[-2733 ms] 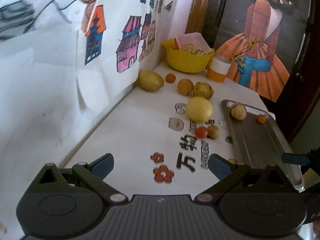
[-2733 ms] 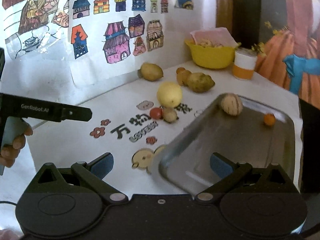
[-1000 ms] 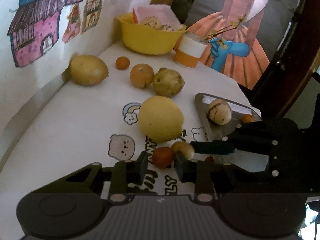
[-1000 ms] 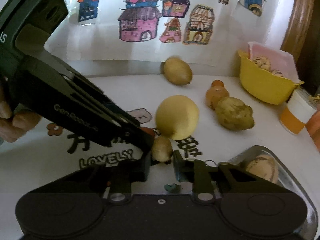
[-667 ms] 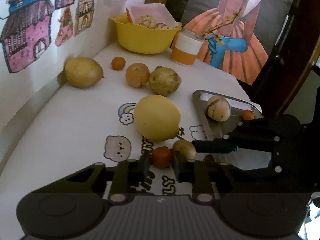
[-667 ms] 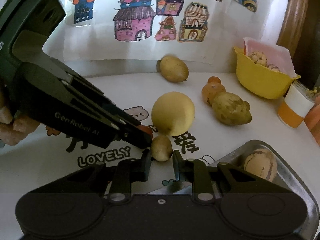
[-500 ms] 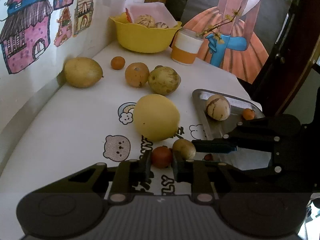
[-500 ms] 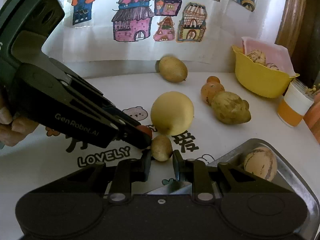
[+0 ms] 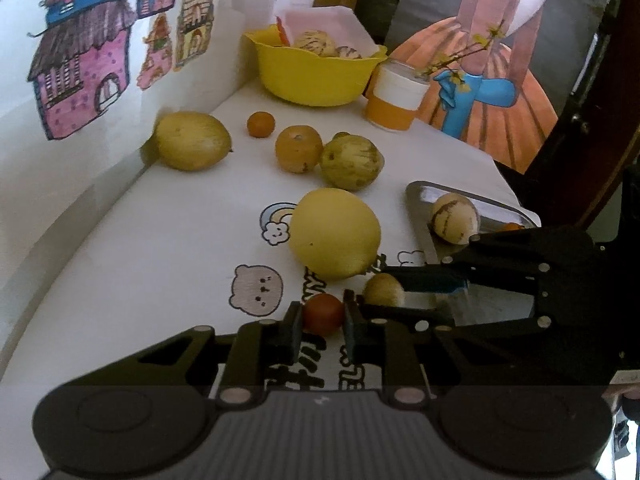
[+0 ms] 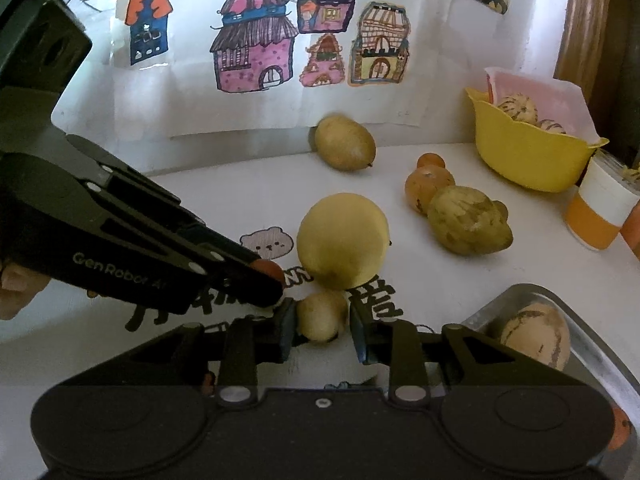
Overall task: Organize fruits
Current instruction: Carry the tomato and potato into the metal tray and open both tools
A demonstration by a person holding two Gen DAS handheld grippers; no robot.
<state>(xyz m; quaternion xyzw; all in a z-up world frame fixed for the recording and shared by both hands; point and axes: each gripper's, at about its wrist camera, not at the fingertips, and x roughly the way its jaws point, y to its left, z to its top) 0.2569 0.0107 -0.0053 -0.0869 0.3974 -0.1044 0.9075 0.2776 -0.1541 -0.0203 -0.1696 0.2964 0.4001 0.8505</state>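
Tabletop (image 9: 160, 264): tomato (image 9: 322, 313) within left claw (image 9: 319, 330)

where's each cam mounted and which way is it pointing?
Left wrist: on the left hand-held gripper, looking forward over the table at the red tomato between its fingers; the right hand-held gripper crosses from the right.
Right wrist: on the right hand-held gripper, facing the wall drawings, small yellow-brown fruit between its fingers; a hand shows.
Shared: big yellow fruit, metal tray.

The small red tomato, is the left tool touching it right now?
Touching. In the left wrist view, the left tool has both fingers pressed flush against the sides of the small red tomato, with no gap visible on either side.
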